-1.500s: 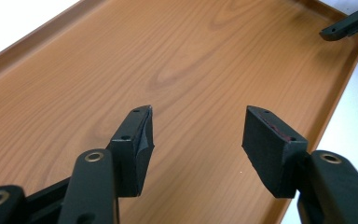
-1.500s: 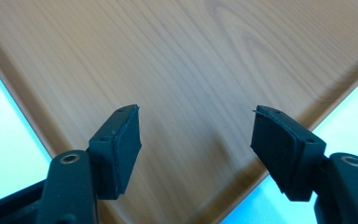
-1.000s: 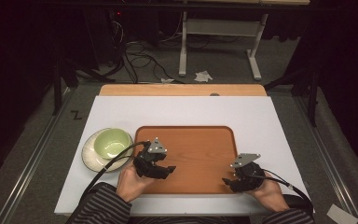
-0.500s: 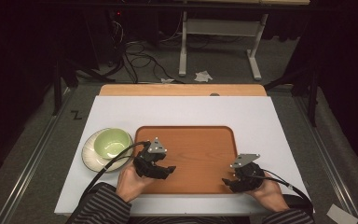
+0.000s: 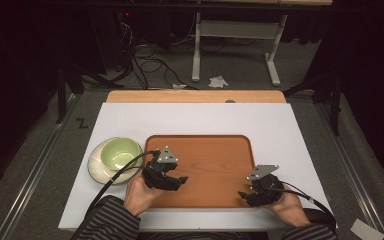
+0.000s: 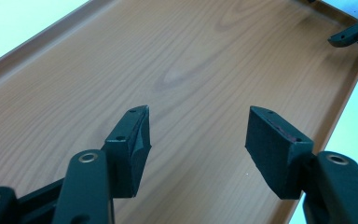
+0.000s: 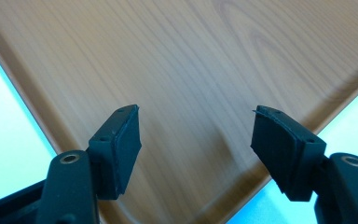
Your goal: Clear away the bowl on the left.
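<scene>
A brown wood-grain tray (image 5: 215,160) lies in the middle of the white table. My left gripper (image 5: 182,180) hovers over the tray's near left part, pointing right. In the left gripper view its jaws (image 6: 196,135) stand open over the bare tray (image 6: 191,60) with nothing between them. My right gripper (image 5: 242,194) sits at the tray's near right corner, pointing left. In the right gripper view its jaws (image 7: 196,135) are open above the tray's corner (image 7: 191,56), also with nothing between them. A jaw tip of the right gripper (image 6: 352,33) shows at the far edge of the left gripper view.
A pale green bowl (image 5: 119,152) stands on a white plate (image 5: 96,167) just left of the tray, close to my left hand. The white table top (image 5: 190,120) ends in a wooden strip (image 5: 195,96) at the far side. Cables and a stand's legs lie on the floor beyond.
</scene>
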### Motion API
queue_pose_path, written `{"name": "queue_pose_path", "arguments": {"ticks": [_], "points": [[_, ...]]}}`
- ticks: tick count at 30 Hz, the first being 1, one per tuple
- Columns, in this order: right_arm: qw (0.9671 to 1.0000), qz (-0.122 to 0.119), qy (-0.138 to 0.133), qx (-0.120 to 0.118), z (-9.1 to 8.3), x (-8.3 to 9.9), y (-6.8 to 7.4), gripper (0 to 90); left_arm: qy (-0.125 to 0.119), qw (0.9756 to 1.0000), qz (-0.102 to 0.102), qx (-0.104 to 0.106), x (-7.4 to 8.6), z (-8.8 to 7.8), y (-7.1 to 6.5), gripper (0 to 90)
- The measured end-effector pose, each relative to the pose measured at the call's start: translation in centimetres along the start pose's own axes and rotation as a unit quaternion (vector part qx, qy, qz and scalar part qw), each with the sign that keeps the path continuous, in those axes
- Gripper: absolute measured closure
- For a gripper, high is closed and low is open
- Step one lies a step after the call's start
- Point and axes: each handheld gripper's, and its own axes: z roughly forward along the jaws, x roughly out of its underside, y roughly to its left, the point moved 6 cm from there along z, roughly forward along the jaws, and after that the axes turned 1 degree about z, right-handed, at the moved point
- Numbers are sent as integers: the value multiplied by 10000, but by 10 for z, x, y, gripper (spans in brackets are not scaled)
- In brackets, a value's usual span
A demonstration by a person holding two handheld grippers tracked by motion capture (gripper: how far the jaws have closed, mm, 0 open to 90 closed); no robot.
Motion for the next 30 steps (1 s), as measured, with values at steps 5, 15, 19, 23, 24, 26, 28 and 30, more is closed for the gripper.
{"name": "queue_pose_path", "arguments": {"ticks": [5,15,19,23,24,26,28,30], "points": [[10000,-2,2,-9,0,0,0,343,-58,9999,-55,63,-1,-1,-2,369],[10000,10,-49,14,0,-1,0,343,-162,9998,-122,11,-4,-9,3,396],[10000,-7,-1,5,-1,0,0,344,-158,9998,-117,-27,-4,-10,5,391],[10000,3,-17,14,-1,0,0,343,-196,9997,-117,-42,-4,-12,6,386],[10000,20,-49,16,-1,-1,0,344,-192,9997,-144,-35,-4,-13,7,392],[10000,-9,3,7,-1,0,0,344,-192,9997,-164,-36,-4,-14,7,396],[10000,-11,1,6,-1,0,0,344,-196,9997,-165,-62,-5,-14,8,396],[10000,-2,-8,1,-1,0,0,343,-206,9996,-167,-78,-5,-15,9,396]]}}
